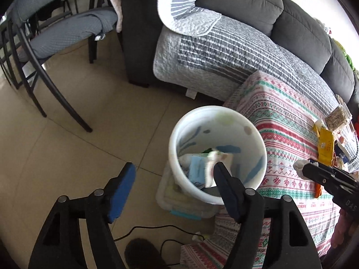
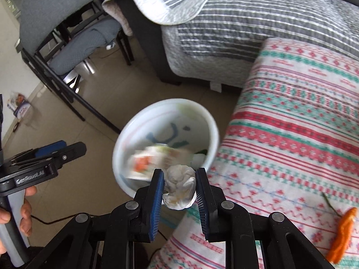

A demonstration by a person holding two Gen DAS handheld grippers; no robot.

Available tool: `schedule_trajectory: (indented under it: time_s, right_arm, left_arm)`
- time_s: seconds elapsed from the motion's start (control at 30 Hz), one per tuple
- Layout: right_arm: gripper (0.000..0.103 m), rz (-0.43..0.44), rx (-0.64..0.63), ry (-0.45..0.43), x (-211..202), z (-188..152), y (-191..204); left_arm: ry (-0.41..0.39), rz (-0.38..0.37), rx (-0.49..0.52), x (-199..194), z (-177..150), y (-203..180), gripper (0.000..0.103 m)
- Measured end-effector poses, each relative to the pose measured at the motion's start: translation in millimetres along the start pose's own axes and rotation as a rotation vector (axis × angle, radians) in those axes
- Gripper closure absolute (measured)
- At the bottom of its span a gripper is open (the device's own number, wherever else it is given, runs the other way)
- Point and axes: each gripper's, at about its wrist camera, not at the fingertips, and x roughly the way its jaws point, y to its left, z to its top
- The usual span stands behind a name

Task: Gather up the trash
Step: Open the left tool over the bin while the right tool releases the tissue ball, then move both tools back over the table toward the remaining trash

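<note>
The right gripper (image 2: 179,185) is clamped on a crumpled tissue (image 2: 179,186), the white bin (image 2: 211,123) just beyond at eleven o'clock, while the left gripper (image 1: 174,177) gapes empty above it.

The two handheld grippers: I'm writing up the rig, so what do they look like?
Both the left gripper and the right gripper are matte black linkage frames with round silver pivot pins and flat fingers faced with blue ribbed pads. The left gripper's side carries white lettering, and it sits on a pale grey handle.
</note>
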Motion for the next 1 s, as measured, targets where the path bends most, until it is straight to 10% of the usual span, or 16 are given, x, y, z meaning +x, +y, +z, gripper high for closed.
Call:
schedule_trajectory:
  time_s: [0.53, 1.0]
  right_arm:
    - [0.074, -0.01, 0.008, 0.03, 58.1, 13.6, 1.2]
    - [0.028, -0.063, 0.019, -0.02, 23.3, 7.1, -8.1]
  left_arm:
    - [0.036, 0.077, 0.007, 3.3, -12.0, 25.8, 0.017]
    - [0.04, 0.068, 0.042, 2.4, -8.6, 5.4, 0.017]
